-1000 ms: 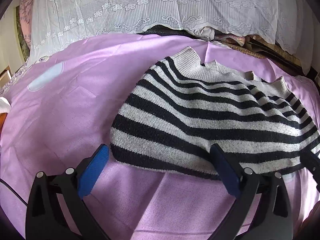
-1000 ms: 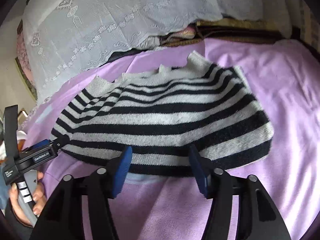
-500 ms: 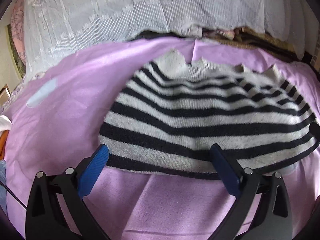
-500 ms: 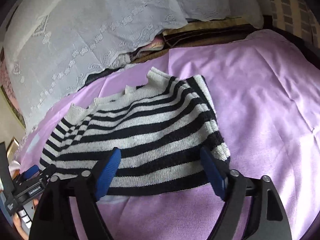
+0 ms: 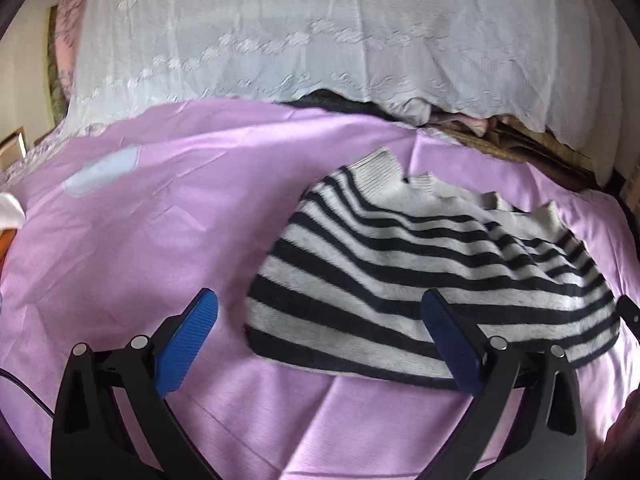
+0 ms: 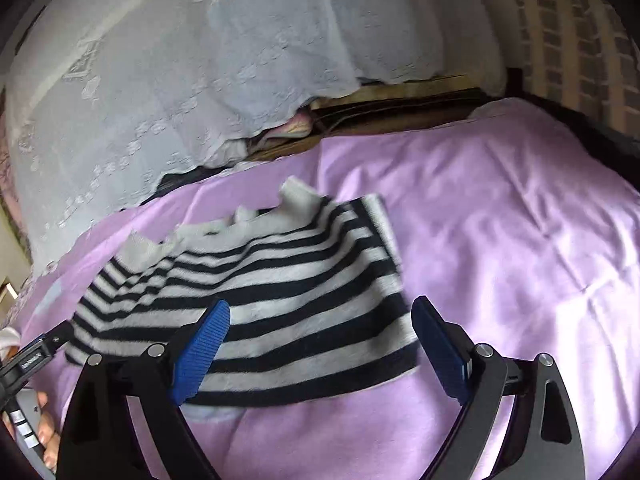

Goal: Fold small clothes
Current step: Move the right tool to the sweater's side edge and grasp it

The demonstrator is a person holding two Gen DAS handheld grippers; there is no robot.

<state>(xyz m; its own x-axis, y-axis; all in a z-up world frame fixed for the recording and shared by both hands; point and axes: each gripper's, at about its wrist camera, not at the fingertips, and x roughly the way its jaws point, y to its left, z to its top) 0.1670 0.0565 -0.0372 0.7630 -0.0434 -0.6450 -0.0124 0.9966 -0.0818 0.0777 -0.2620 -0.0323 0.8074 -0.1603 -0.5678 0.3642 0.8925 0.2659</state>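
A small black-and-grey striped knit sweater (image 5: 432,280) lies folded on the pink sheet (image 5: 160,240); it also shows in the right wrist view (image 6: 280,300). My left gripper (image 5: 320,340) is open and empty, hovering over the sweater's near left corner. My right gripper (image 6: 320,344) is open and empty above the sweater's near right edge. The left gripper's tip (image 6: 36,356) shows at the far left of the right wrist view, beside the sweater's left end.
A white lace cover (image 5: 320,40) drapes over piled bedding at the back. Folded blankets (image 6: 400,108) lie behind the sheet. A pale blue patch (image 5: 100,172) sits on the sheet at left. A checked fabric (image 6: 580,40) stands at right.
Both grippers have drawn apart sideways: the left view has shifted left so the sweater sits right of centre, and the right view has shifted right. The sweater has stayed flat.
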